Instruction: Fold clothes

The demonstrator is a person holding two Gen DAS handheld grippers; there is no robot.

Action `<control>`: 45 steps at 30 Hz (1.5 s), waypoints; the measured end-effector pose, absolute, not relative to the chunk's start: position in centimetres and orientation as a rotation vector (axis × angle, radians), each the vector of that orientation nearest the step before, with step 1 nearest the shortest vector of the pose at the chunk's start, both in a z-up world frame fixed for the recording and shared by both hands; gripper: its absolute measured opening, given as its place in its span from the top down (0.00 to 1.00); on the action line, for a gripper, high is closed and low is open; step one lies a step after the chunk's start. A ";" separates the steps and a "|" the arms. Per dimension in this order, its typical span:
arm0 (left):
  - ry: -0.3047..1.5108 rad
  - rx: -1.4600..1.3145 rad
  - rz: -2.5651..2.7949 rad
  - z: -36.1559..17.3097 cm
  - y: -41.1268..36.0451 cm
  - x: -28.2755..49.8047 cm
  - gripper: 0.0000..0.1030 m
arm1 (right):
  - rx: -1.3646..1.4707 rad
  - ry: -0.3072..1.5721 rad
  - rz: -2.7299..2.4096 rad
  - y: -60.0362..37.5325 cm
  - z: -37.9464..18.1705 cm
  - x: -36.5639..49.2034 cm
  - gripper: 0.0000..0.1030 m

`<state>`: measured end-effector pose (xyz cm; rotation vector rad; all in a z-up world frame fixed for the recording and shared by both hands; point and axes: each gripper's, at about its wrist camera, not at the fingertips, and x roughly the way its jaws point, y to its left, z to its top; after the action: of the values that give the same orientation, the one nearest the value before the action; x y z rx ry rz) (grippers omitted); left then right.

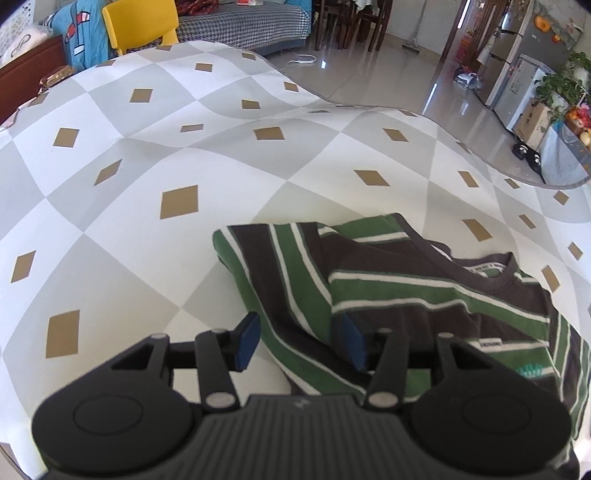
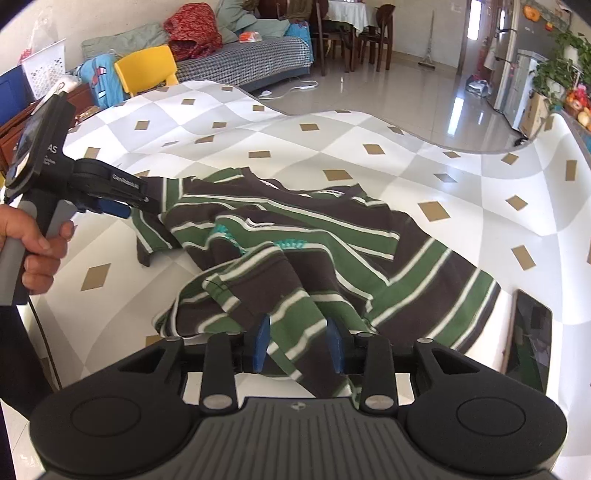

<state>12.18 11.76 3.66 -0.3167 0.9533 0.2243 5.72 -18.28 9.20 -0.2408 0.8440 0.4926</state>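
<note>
1. Both tools work at the near edge of the cloth: the left tool (image 1: pixel 301 341) has its blue pads apart, one pad on bare table and the other tucked under a fold, so it stands open and grips nothing that can be seen.
2. Across from it, the right tool (image 2: pixel 298 345) has its blue pads spread on either side of a raised ridge of fabric; whether they already pinch it cannot be told.
3. Between and beyond them lies the brown, green and white striped knit shirt (image 1: pixel 424 295), rumpled and partly doubled over itself, with its collar turned toward the far side.
4. It rests on the table (image 1: pixel 147 166), which is covered by a grey-and-white diamond-patterned cloth with tan lozenges.
5. Near the right edge of the table a dark flat tablet (image 2: pixel 530 332) lies just beside the shirt's hem.
6. Farther off stand a yellow plastic chair (image 1: pixel 142 24) and a houndstooth sofa (image 2: pixel 243 62).
7. Judged from this, the fold is at an early stage: the next move calls for both tools to close on matching edges, then lift and lay the fabric flat without dragging the bunched layers.
</note>
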 end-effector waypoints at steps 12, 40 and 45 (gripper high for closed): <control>1.068 -0.343 0.067 0.2 6.5 10.3 0.50 | -0.369 0.821 0.619 -13.0 6.8 5.3 0.58; 0.974 -0.285 0.143 -1.2 5.1 14.1 0.38 | -0.283 0.801 0.580 -15.9 7.8 5.8 0.93; 0.956 -0.268 0.210 -1.4 6.3 15.4 0.37 | -0.317 0.809 0.629 -16.6 8.2 3.4 0.93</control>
<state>15.38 6.26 -1.41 -0.2679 0.9557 0.2100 3.44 -16.60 8.24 -0.3167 0.8086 0.6289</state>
